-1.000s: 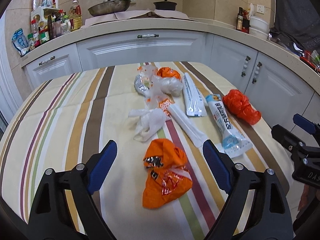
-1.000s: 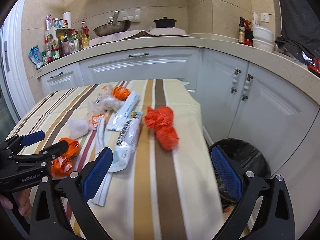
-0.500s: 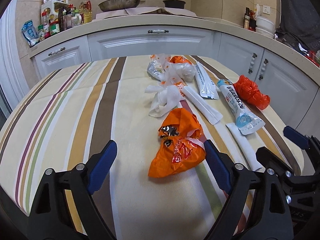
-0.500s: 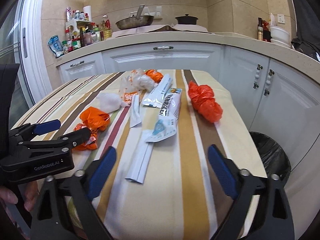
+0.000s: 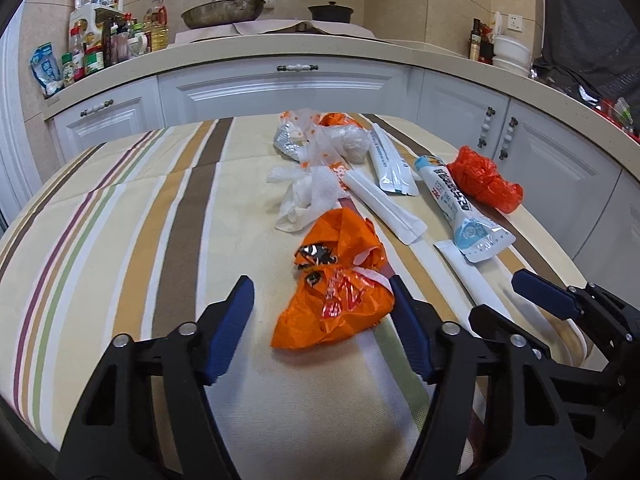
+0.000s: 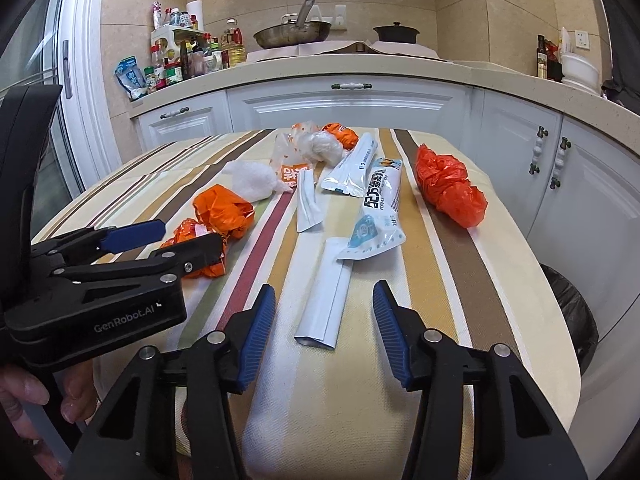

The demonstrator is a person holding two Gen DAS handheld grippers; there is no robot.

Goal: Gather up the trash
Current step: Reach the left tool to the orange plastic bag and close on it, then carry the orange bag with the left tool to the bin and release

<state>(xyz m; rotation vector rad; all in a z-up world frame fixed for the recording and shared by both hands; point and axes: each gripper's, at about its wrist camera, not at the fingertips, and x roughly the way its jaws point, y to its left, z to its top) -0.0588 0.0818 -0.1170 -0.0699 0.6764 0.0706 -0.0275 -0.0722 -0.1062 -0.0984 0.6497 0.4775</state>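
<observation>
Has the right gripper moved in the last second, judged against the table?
Yes. The right gripper has swung left and come in low over the striped table, off the bin, now framing the flat white wrapper, jaws narrower but open.

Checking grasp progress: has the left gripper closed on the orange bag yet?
No, the left gripper stands open around the orange bag.

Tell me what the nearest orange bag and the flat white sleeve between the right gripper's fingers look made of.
Orange bag: thin plastic film, glossy, crumpled into sharp shiny creases. White sleeve: probably paper or matte laminate; flat, stiff, with a straight lengthwise seam.
</observation>
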